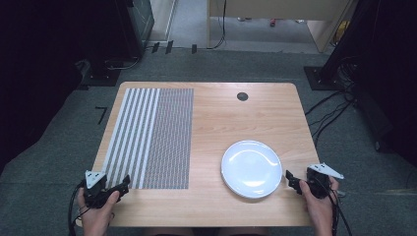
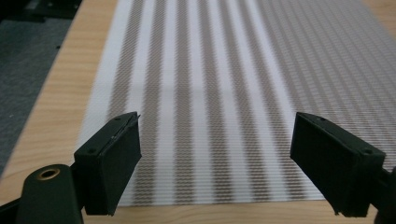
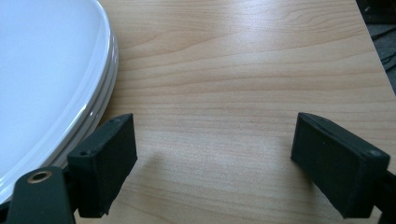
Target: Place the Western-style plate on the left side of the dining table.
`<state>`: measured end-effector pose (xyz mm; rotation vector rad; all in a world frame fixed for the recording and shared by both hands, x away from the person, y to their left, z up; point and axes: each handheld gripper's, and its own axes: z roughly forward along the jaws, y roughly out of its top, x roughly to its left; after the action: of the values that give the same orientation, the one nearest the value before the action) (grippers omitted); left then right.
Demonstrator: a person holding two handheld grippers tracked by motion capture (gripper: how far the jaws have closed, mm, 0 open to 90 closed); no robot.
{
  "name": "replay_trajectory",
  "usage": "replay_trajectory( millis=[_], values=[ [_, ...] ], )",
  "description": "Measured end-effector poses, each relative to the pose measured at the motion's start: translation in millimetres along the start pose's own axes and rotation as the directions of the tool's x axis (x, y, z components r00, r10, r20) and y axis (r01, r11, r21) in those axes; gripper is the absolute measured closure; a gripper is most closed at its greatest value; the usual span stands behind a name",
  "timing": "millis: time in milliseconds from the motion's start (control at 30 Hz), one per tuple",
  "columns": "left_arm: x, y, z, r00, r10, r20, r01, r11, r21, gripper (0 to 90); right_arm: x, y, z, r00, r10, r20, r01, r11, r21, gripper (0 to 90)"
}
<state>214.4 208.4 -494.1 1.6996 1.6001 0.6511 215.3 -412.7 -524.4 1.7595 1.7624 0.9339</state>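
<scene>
The wooden surface (image 1: 221,123) carried a striped mat (image 1: 150,135) at left and a white plate (image 1: 251,168) near right; left tool (image 1: 123,185) and right tool (image 1: 291,179) both hung released, grasping nothing.

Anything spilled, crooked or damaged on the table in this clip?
Nothing stands out. The striped placemat lies flat and square to the table edge, the white plate is clean and whole, and both the left gripper and right gripper sit open near the front edge.
</scene>
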Motion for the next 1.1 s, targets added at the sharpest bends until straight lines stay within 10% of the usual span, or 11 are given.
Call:
replay_trajectory(
  millis=[133, 1100],
  values=[
    [-13.7, 4.8, -1.0, 0.9990, 0.040, 0.021, -0.040, 0.9992, -0.001, 16.0, 7.4, -0.2, 2.5, 0.9943, -0.095, 0.048, 0.093, 0.995, 0.033, 13.4],
    [-105.9, 35.6, 27.6, 0.9760, 0.118, 0.183, -0.117, 0.9930, -0.014, 16.1, 6.6, -0.4, 1.5, 0.9953, -0.078, 0.057, 0.077, 0.997, 0.023, 18.3]
  ],
)
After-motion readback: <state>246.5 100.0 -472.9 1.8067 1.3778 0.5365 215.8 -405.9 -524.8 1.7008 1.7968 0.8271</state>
